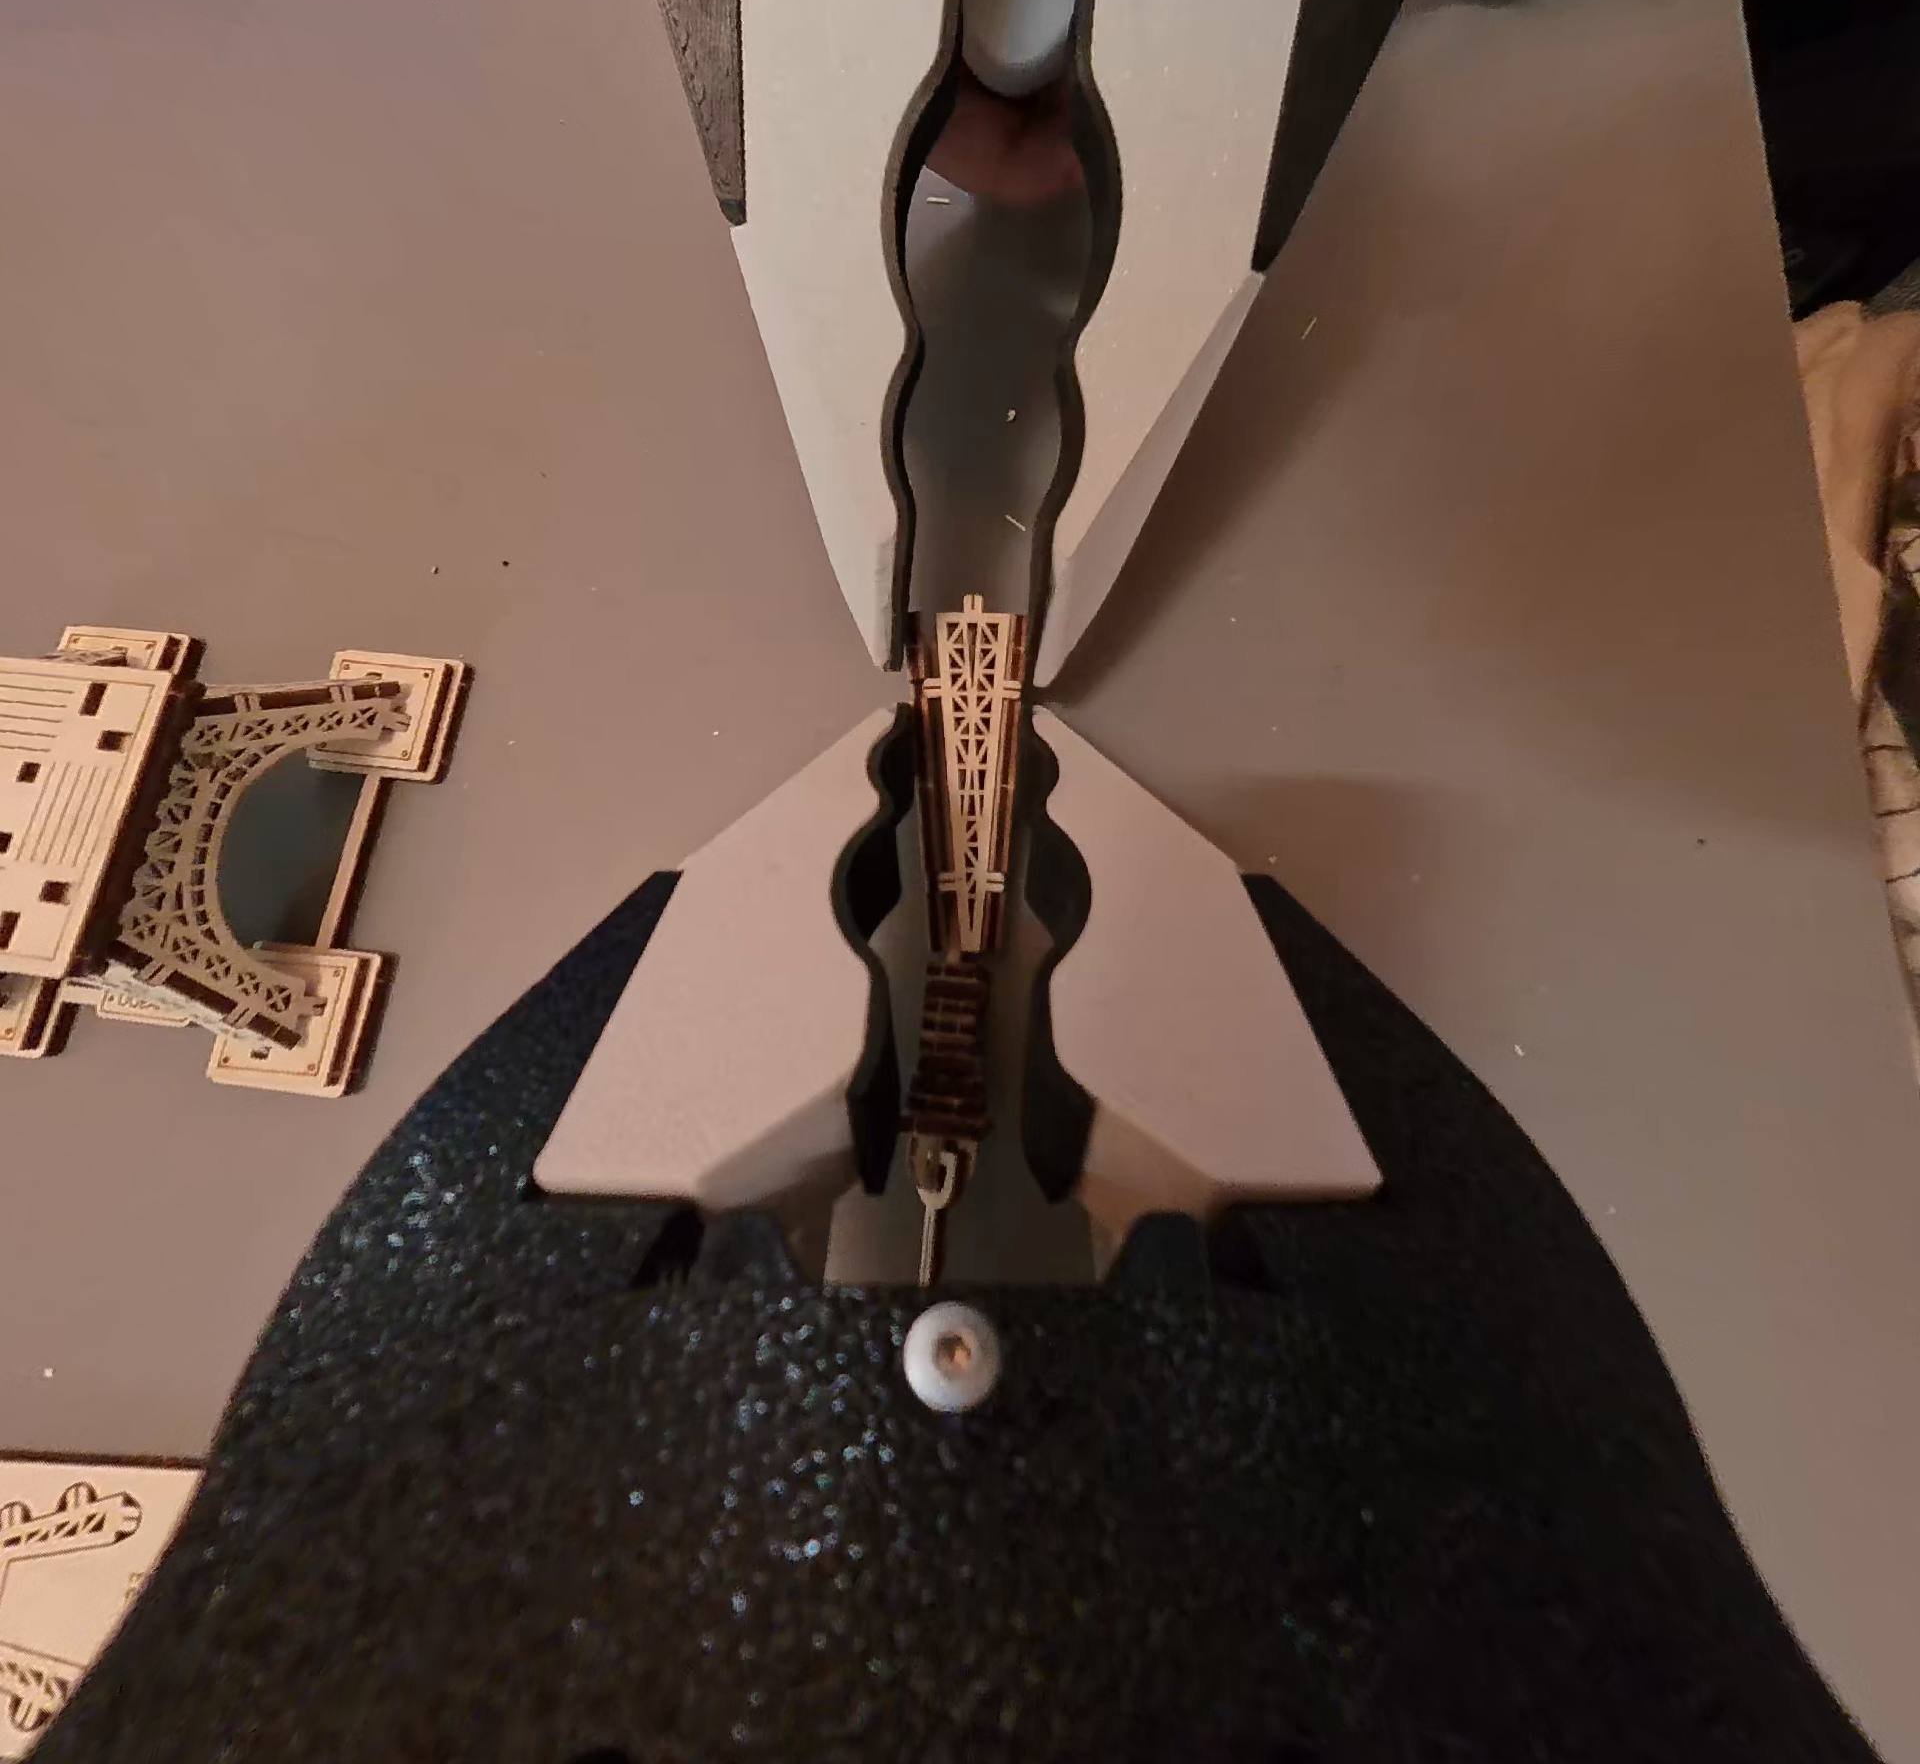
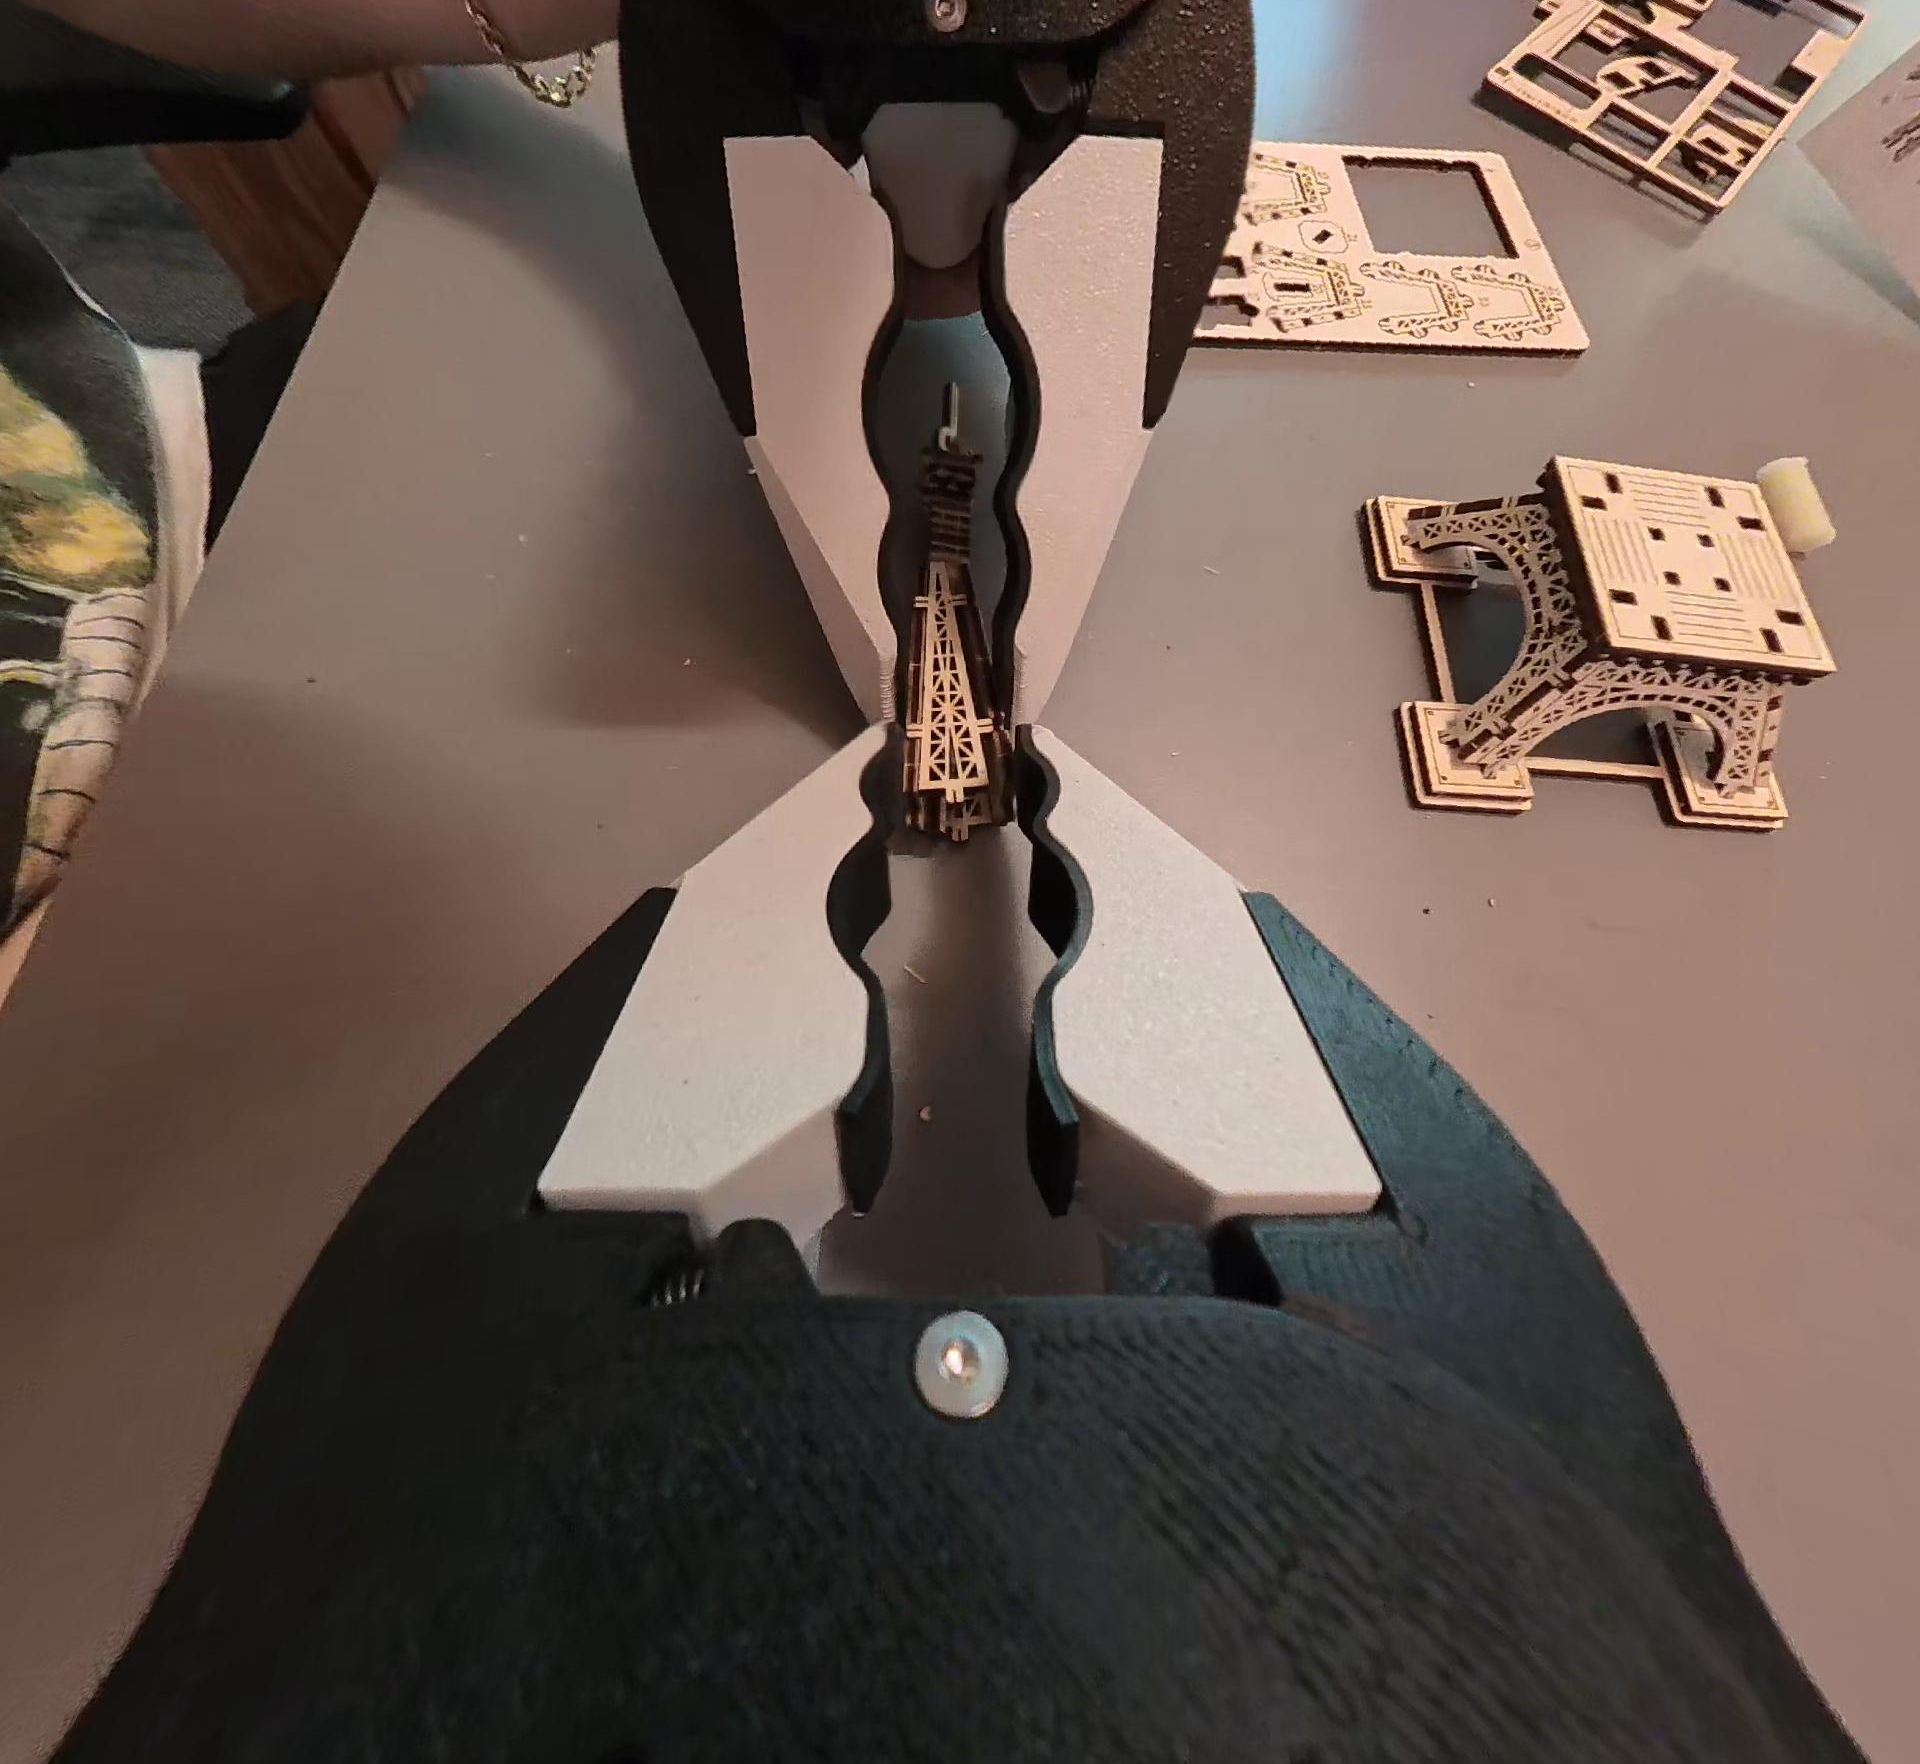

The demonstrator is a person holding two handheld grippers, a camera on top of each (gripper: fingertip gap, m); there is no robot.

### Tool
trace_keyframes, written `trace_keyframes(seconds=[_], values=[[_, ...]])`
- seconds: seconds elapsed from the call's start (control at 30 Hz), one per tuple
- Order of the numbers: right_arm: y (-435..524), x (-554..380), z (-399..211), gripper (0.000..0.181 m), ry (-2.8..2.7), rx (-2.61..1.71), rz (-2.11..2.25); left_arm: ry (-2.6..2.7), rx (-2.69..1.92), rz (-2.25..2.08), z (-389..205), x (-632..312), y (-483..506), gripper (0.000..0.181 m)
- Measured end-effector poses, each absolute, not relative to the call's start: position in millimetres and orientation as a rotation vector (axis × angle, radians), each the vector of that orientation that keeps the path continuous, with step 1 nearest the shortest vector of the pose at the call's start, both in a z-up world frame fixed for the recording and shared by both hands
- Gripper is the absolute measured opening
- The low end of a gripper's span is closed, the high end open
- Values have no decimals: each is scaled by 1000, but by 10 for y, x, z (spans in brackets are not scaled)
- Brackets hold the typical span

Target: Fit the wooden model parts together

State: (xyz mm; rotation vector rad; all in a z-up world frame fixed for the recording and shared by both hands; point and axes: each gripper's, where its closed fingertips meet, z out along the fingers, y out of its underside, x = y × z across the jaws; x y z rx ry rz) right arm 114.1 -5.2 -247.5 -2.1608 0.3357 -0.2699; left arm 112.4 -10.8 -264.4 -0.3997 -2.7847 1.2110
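Two tongs, tip to tip, above a grey table (image 1: 364, 312).

Left tongs (image 1: 966, 717): almost shut, with only a thin gap between the white fingers. Grips the top piece of the tower (image 1: 966, 810), a long thin wooden bit with criss-cross bars. Holds it lengthways in that gap. Thin end pointing back toward the black body of the left tongs, wide end sticking out just past the tips.

Right tongs (image 2: 951, 748): nearly shut too. Pinches the wide end of the same piece between its tips. Touching the wood on both sides, most likely, though hard to see which pair squeezes harder. Nothing under the piece but air, then the table.

Off to the left of the left tongs, well apart: the tower base (image 1: 208, 862). Stands on the table on four flat feet, with curved arches and a flat square top full of small slots. Sits to the right of the right tongs in the right wrist view. A small white knob (image 2: 1792, 504) just beside the top of the base, on its far side.

Farther out, past the base and right of the left tongs: a flat wooden sheet (image 2: 1392, 260) with shapes cut out. Beyond that, a second sheet (image 2: 1662, 52), mostly holes.

Behind the left tongs: a bare wrist with a gold chain (image 2: 499, 21).
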Motion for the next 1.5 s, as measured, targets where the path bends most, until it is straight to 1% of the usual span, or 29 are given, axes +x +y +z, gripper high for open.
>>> trace_keyframes(seconds=[0.37,1.5], values=[[-34,1153,-2482,16,317,-2161,-279,-2760,-393,1197,-2646,1124,-108,17],[-24,1172,-2503,15,357,-2161,-233,-2743,-436,1211,-2666,1138,-114,16]])
